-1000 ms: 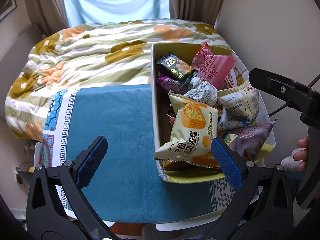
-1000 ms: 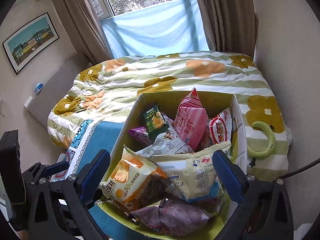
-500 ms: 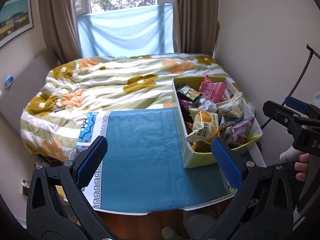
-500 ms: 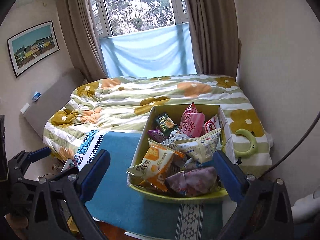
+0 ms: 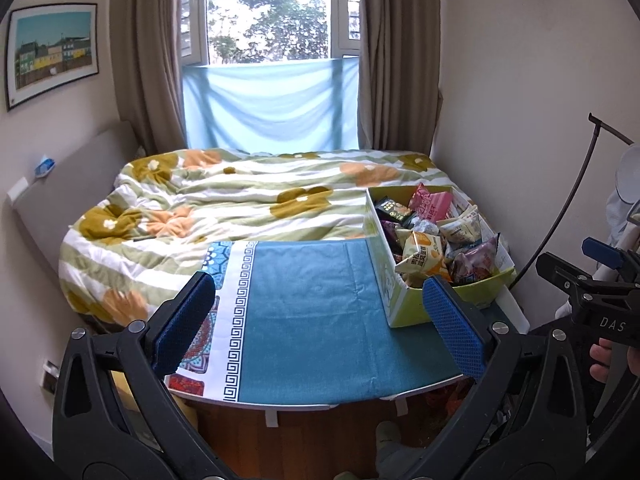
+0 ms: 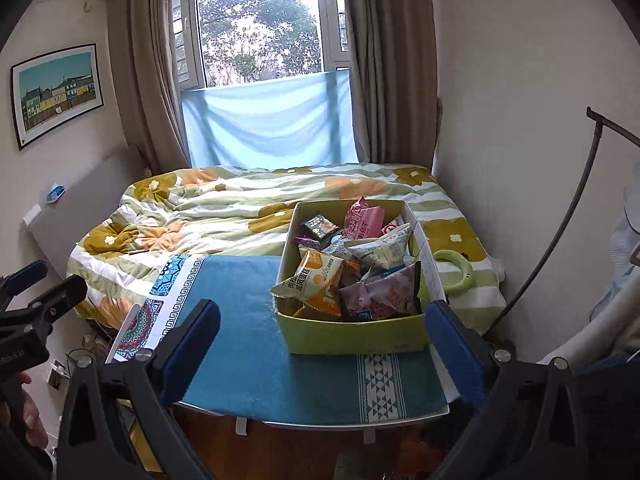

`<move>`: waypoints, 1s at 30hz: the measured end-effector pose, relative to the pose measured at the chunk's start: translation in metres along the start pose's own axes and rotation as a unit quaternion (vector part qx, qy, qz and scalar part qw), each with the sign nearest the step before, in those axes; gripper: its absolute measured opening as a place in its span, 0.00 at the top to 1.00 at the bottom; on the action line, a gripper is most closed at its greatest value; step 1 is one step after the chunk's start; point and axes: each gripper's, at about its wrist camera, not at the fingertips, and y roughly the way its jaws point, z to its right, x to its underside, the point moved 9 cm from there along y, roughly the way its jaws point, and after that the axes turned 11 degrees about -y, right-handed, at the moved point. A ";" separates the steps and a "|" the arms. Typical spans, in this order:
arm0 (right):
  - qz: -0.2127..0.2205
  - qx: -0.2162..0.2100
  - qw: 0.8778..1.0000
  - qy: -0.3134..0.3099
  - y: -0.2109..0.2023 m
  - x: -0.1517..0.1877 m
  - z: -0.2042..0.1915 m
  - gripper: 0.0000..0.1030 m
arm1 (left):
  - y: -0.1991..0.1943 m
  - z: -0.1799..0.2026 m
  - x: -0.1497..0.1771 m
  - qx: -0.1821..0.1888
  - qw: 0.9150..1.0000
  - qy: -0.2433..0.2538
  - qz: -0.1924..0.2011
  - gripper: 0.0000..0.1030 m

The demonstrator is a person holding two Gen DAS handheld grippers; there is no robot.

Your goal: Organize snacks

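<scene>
Left wrist view: the left tool [image 5: 316, 320] is held wide open and empty, well back from the counter [image 5: 312, 320], its blue pads framing the bare teal cloth. The green box [image 5: 404, 304] is seen at 3 o'clock on the counter, piled with snack packets [image 5: 424, 256], all of them inside its walls and none lying on the cloth. The box is judged to be set at the counter's right edge so that the cloth beside it is left free as a sorting area. The right tool [image 5: 592, 280] is glimpsed at 3 o'clock, gripped in a hand [image 5: 612, 360]; from this side it cannot be told whether it is open.

Right wrist view: the right tool [image 6: 324, 344] is shown spread wide, nothing between its pads, pointed at the box [image 6: 356, 336] just past 12 o'clock. A yellow cake packet [image 6: 316, 280] is draped over the near left rim, a purple packet [image 6: 384, 292] beside it. The scene is judged to fit either snacks gathered into the box or snacks waiting to be laid out.

The counter is covered by a teal cloth with a patterned border and is set against a bed [image 6: 248, 208] with a flowered quilt. A green ring [image 6: 452, 272] lies on the quilt at 2 o'clock. A curtained window [image 6: 260, 40] and a framed print [image 6: 56, 92] are seen beyond.
</scene>
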 end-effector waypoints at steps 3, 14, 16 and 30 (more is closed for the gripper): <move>0.005 0.005 1.000 -0.002 -0.007 0.002 -0.002 0.01 | -0.005 -0.001 0.002 -0.001 1.000 0.002 0.003 0.00; 0.018 0.012 1.000 -0.006 -0.019 0.000 -0.006 0.01 | -0.011 0.006 0.005 -0.002 1.000 0.004 0.009 0.00; 0.018 0.012 1.000 -0.006 -0.019 0.000 -0.006 0.01 | -0.012 0.008 0.005 -0.003 1.000 0.005 0.009 0.00; 0.018 0.013 1.000 -0.008 -0.019 0.000 -0.003 0.01 | -0.013 0.012 0.007 -0.002 1.000 0.007 0.011 0.00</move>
